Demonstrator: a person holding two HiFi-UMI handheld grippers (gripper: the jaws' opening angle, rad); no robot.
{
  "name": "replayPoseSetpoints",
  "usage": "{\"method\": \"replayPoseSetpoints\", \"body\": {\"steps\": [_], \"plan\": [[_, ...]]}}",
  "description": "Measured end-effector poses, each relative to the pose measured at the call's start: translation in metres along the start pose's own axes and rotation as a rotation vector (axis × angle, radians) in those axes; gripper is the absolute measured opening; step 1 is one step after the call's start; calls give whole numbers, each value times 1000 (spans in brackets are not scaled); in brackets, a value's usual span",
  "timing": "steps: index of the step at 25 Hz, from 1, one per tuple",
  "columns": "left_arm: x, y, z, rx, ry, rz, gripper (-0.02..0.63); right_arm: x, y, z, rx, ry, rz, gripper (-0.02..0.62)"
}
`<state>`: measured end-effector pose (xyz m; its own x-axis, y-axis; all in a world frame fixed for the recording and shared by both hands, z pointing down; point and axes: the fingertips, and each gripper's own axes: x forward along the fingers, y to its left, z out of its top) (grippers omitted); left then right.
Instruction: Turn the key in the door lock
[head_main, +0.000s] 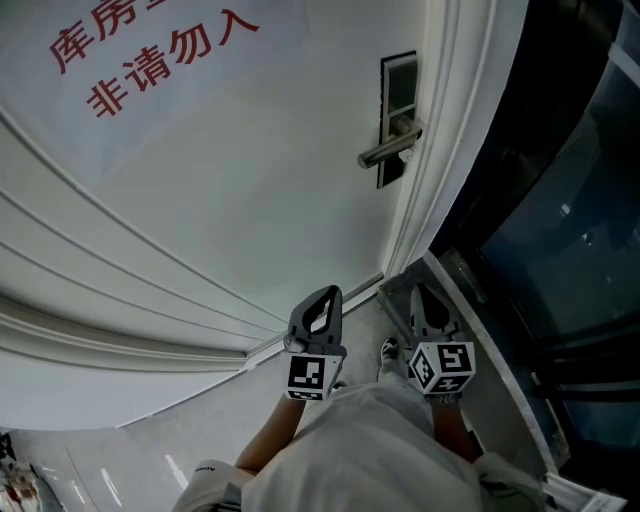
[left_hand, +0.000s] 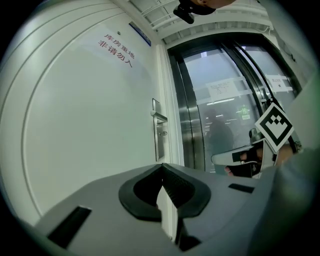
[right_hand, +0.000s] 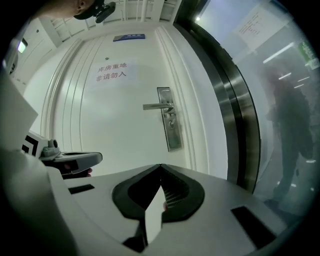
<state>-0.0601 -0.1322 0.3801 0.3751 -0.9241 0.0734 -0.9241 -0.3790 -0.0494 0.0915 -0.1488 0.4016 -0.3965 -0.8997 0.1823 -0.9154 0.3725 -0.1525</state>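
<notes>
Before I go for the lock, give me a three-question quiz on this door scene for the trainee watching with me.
1. Multiple choice: the lever handle on the lock plate sits
A. level
B. straight up
C. straight down

2. True or false: the left gripper and the right gripper both have their jaws shut with nothing between them, and both are clear of the door.

3. Fill in: the lettering on the door is ___ in colour.

Key: 1 A; 2 true; 3 red.
</notes>
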Motion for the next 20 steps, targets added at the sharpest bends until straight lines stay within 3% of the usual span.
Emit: {"method": "replayPoseSetpoints", "body": {"steps": [6,11,16,20], "plan": [[42,7,14,0,-11,88,8,45,-26,25,-38,-1,93,2],[71,3,21,6,-17,142,8,76,-37,46,-144,-18,185,2],[92,0,29,12,-23,198,8,102,-48,78,-353,-74,223,2],[104,1,32,20,-30,240,8,118,-52,102,-589,-134,208,2]]}}
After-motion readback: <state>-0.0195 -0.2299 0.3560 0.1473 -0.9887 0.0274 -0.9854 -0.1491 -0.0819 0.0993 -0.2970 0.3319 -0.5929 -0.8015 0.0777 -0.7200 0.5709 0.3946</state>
